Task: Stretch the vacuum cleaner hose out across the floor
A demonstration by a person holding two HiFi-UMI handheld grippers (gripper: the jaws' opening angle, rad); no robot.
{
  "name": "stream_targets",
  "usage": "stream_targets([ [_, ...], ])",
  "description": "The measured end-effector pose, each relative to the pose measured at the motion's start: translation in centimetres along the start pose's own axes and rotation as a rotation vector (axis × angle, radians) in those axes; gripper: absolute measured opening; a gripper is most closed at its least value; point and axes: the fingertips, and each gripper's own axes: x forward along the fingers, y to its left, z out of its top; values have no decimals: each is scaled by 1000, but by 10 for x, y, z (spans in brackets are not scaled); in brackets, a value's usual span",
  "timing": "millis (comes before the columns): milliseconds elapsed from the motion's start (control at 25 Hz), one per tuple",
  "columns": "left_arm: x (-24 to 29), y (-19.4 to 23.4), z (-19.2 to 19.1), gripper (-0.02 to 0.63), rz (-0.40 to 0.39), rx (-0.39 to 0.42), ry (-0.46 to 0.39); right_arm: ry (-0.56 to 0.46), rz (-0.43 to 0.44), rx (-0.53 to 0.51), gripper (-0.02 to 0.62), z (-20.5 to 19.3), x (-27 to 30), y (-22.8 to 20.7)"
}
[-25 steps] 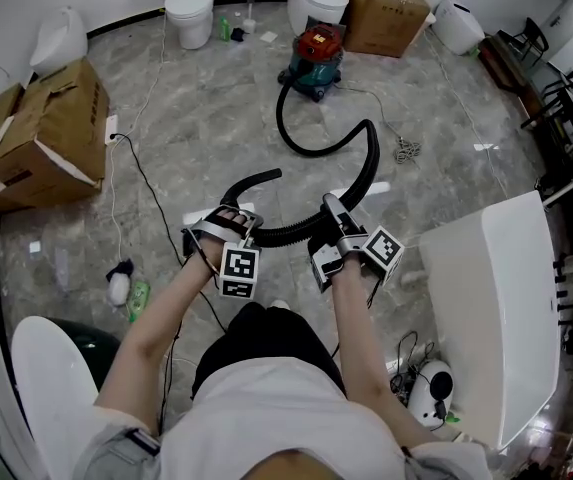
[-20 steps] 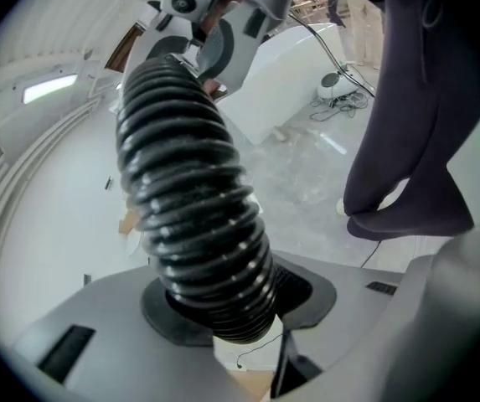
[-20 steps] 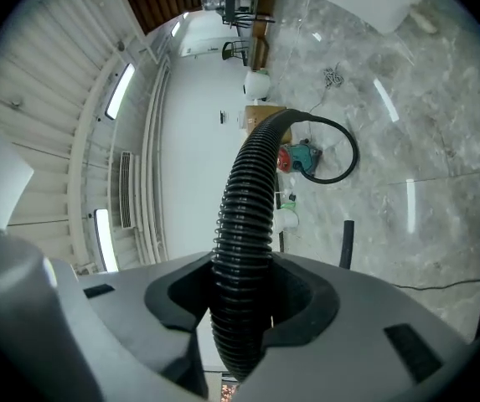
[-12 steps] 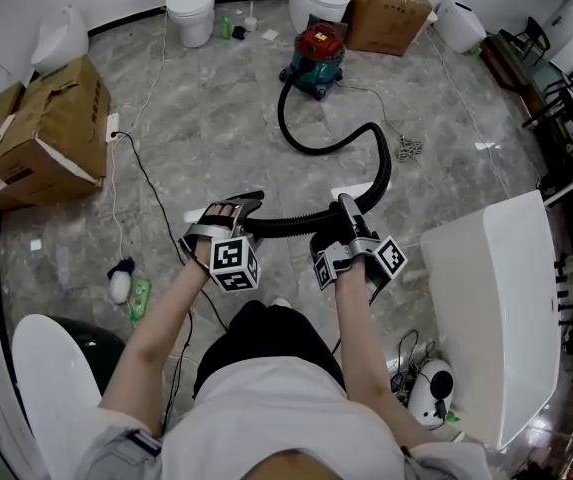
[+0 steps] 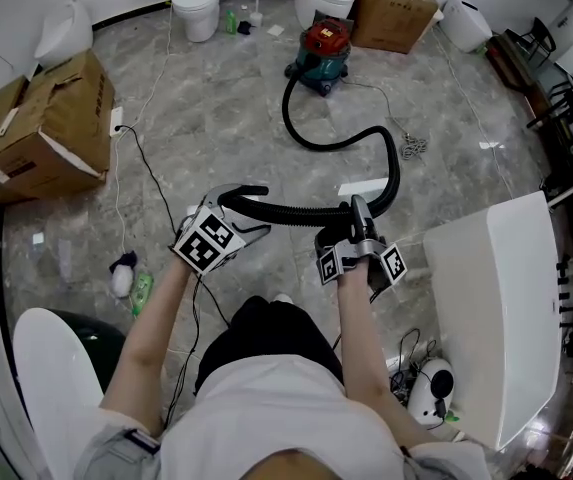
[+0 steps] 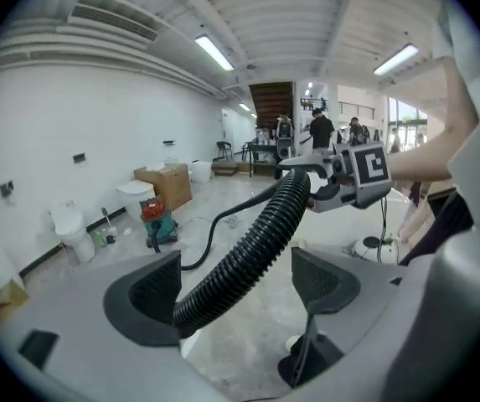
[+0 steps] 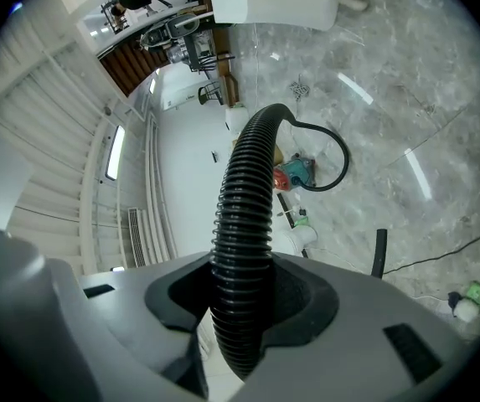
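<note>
Found the vacuum cleaner hose [image 5: 296, 212] lifted off the grey marble floor [image 5: 216, 108] at its near end, spanning between the two grippers in front of the person. Traced it onward from the right gripper [image 5: 357, 211]: curving up and round to the right, then sweeping back across the floor to the red-topped vacuum cleaner [image 5: 321, 50] near the far wall. Noted the run as looped, not straight.

Checked the left gripper [image 5: 234, 206] in its own view: jaws wide apart, having just been opening, with the free end of the hose lying between them. Saw clear space beside one pad. Appears to lean on the other pad, though contact cannot be confirmed from this angle. Not clamped.

Checked the right gripper in its own view: jaws lately closing, now clamped on the hose, both pads pressed against the ribbed wall.

Recorded nearby: a cardboard box [image 5: 51, 123] at the left, well apart from the hose; a thin black cable [image 5: 149, 173] trailing over the floor left of the grippers; a large white fixture [image 5: 496, 298] near the right gripper.
</note>
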Motion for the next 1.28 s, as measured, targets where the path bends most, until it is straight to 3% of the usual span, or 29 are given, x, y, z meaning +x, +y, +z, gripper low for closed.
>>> stream_targets([
  [120,-13,10,5,396,-22,-206,-110,-32,31,15,170,10,0,6],
  [360,-38,40,7,394,-153,-936,-466,-97,120,99,170,23,-4,18],
  [600,-29,38,18,394,-492,-1456,-674,-44,226,155,170,9,1,35],
  [720,-22,45,30,394,-547,-1541,-766,-2,252,151,169,-2,2,40],
  [840,-10,53,38,396,-533,-1567,-793,27,259,157,169,-11,1,37],
  [1040,-1,71,36,394,-516,-1694,-861,85,251,156,169,-31,-2,33],
  [1240,-2,85,40,390,-517,-1730,-928,126,243,164,169,-42,-7,24],
  [1280,-3,87,41,363,-510,-1726,-934,127,242,169,169,-42,-9,23],
])
